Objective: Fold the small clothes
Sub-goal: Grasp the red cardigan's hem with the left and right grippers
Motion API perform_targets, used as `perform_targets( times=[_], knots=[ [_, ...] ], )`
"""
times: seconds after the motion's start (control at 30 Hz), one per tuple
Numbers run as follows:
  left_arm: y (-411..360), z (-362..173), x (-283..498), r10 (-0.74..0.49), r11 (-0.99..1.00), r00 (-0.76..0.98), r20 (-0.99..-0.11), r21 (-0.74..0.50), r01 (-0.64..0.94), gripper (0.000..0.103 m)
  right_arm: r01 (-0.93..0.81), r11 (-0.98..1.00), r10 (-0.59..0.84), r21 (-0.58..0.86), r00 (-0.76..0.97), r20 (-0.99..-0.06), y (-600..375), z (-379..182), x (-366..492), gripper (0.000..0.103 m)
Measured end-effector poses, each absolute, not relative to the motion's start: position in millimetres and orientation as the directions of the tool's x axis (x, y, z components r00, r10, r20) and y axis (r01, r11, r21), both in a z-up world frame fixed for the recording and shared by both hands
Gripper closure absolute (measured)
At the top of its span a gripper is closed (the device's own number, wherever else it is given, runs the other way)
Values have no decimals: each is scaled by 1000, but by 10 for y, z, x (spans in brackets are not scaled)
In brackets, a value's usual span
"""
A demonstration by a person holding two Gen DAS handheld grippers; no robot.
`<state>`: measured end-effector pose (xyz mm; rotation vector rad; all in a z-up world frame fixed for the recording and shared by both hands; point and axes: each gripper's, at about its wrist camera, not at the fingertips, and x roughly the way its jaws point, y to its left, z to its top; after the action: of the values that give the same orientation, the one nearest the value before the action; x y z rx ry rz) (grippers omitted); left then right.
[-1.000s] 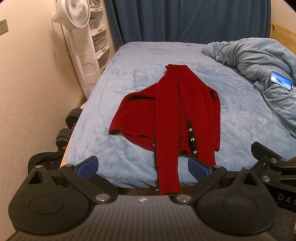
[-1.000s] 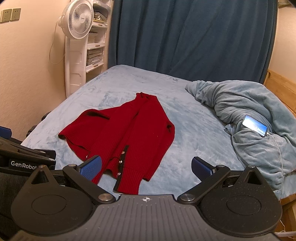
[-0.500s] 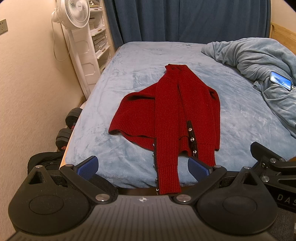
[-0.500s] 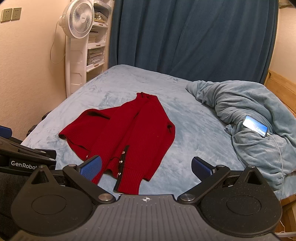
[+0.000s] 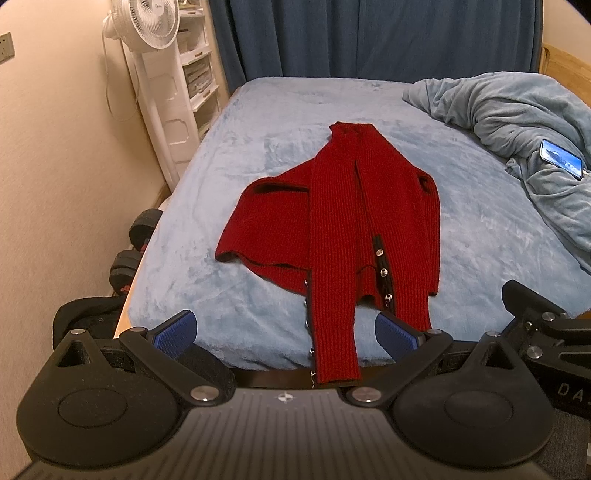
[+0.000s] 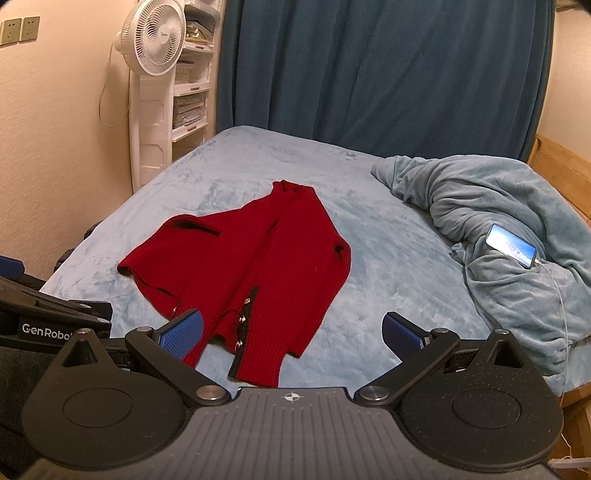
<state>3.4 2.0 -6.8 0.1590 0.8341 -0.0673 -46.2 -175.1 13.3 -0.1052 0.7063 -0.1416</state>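
Observation:
A red knitted cardigan (image 5: 343, 218) lies flat on the blue bed (image 5: 266, 122), collar away from me, both sleeves folded down over its front. One sleeve hangs over the near bed edge. The left gripper (image 5: 284, 332) is open, held back from the near edge with nothing between its blue pads. In the right wrist view the cardigan (image 6: 258, 266) lies ahead and left. The right gripper (image 6: 291, 336) is open and empty above the near edge. Part of the right gripper (image 5: 546, 332) shows in the left wrist view, and part of the left gripper (image 6: 48, 314) in the right wrist view.
A crumpled blue blanket (image 6: 491, 221) lies on the right of the bed with a lit phone (image 6: 511, 250) and cable on it. A white fan (image 5: 147, 29) and shelves stand by the left wall. Dumbbells (image 5: 133, 251) lie on the floor beside the bed.

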Motion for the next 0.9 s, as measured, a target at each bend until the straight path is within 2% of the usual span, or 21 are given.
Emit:
perform_targets(
  times=[0.33, 0.57, 0.77, 0.9],
  knots=[
    [139, -247, 346, 7, 993, 616, -788, 76, 87, 0, 110, 986, -169, -129, 715, -678, -1880, -3, -262, 1],
    [229, -413, 1051, -26, 996, 582, -813, 26, 81, 0, 226, 973, -199, -54, 691, -694, -2331, -175, 255, 1],
    [16, -706, 1988, -57, 989, 586, -808, 35, 144, 0, 285, 958, -209, -7, 685, -698, -2788, -544, 1349, 1],
    [-233, -1117, 2623, -73, 978, 518, -852, 39, 203, 0, 252, 965, -119, 66, 652, -749, -2978, -986, 2364, 1]
  ],
)
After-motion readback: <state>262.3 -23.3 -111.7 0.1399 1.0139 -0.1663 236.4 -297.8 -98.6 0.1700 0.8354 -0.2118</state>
